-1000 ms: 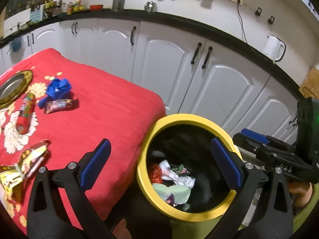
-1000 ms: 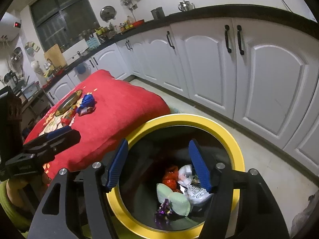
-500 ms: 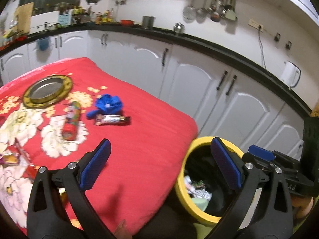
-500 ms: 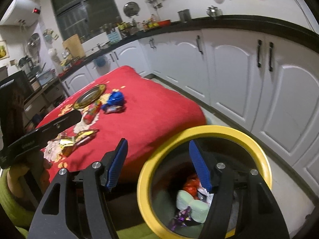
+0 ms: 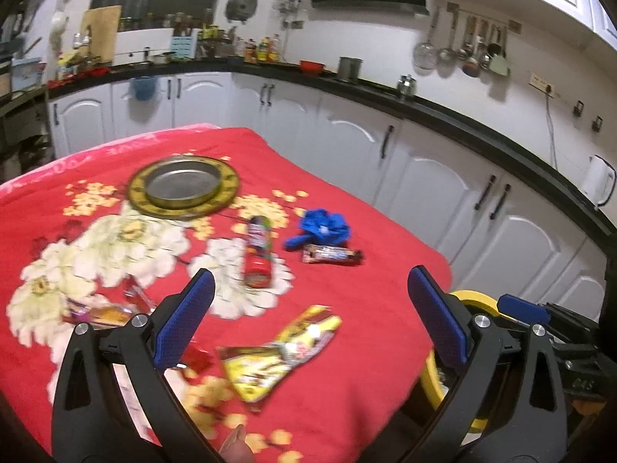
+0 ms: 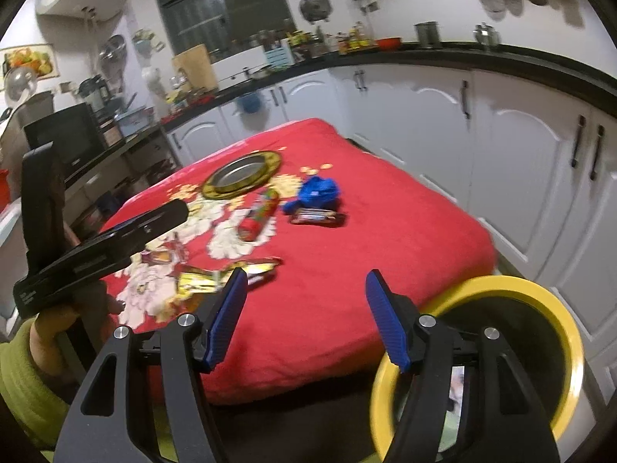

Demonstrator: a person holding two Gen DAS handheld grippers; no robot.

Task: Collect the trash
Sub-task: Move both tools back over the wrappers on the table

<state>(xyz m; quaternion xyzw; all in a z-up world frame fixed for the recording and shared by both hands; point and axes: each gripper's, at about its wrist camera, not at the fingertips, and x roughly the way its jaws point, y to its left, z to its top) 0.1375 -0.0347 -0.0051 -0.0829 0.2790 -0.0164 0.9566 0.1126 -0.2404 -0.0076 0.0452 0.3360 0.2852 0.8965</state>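
Between the blue pads of the left gripper (image 5: 308,316) nothing is held; its jaws stand wide apart over the near edge of the red floral cloth (image 5: 385,270). At 6 o'clock from the gripper's gap, just beneath it, lies a yellow snack wrapper (image 5: 277,355), flat and crumpled. At 12 o'clock, farther out, a red tube-shaped packet (image 5: 258,254) lies lengthwise on a white flower of the print. At 1 o'clock sits a dark candy bar wrapper (image 5: 331,255), touching or almost touching a crumpled blue wrapper (image 5: 322,227) just behind it. At 11 o'clock, near the far end of the cloth, rests a round metal plate with a gold rim (image 5: 184,185). At 9 o'clock a small wrapper (image 5: 104,312) lies blurred beside the left finger.

The right gripper (image 6: 304,308) also has its jaws parted with nothing between them, hanging over the cloth's near edge. At 4 o'clock from it stands the yellow-rimmed trash bin (image 6: 520,289), beside the cloth-covered surface; some trash shows dimly inside. At 9 o'clock the left gripper appears side-on, held by a hand (image 6: 58,328) in a green sleeve (image 6: 23,378). White cabinets (image 6: 520,154) under a black counter line the far wall.
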